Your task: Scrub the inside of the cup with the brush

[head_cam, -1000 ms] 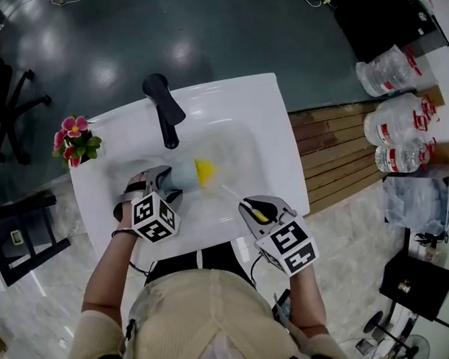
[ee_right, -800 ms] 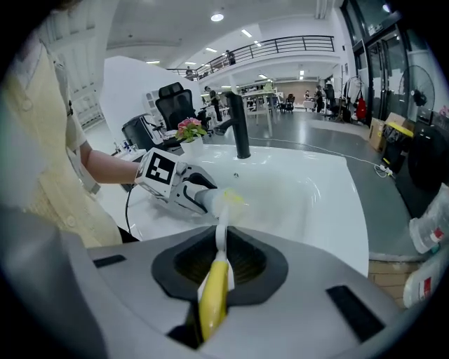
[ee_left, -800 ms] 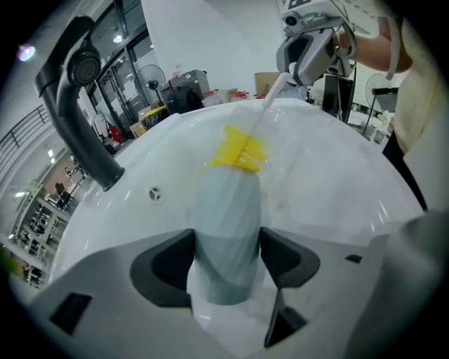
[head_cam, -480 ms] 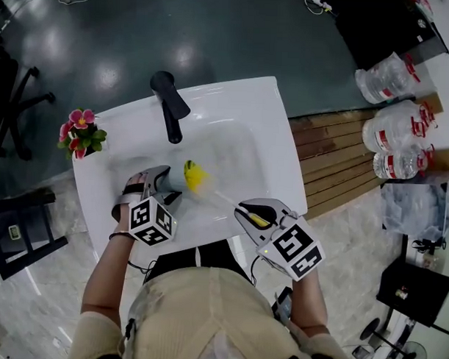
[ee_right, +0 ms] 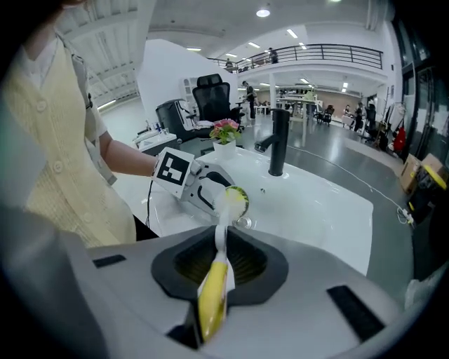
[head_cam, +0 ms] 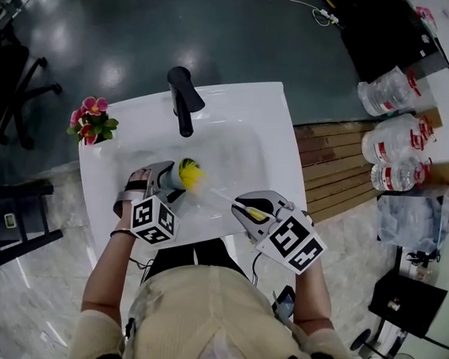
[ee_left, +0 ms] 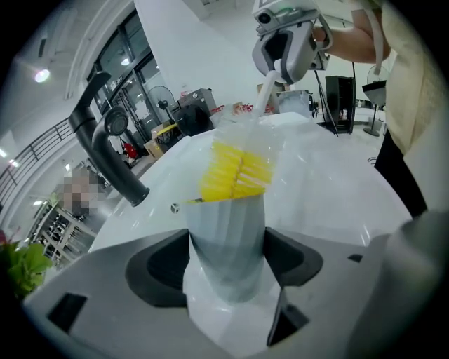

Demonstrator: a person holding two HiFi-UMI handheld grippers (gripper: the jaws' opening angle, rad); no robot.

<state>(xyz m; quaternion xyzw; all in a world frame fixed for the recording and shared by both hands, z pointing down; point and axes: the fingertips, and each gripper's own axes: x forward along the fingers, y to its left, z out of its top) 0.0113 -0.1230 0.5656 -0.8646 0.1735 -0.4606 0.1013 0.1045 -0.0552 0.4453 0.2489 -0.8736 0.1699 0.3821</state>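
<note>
My left gripper holds a translucent cup tilted over the white sink. Both pads press on the cup's sides, though the jaws have just been opening a little with the cup still between them. The brush's yellow bristle head sits in the cup's mouth. Its white stem runs back to the yellow handle, on which my right gripper is shut. In the head view the right gripper stands to the right of the cup, near the sink's front edge.
A black faucet rises at the back of the sink, just beyond the cup. A pot of pink flowers stands on the counter's left corner. Large water bottles lie on the floor at the right.
The yellow brush head has moved left, from beside the cup's rim into its mouth. Both grippers have risen slightly, and the right one has rolled.
</note>
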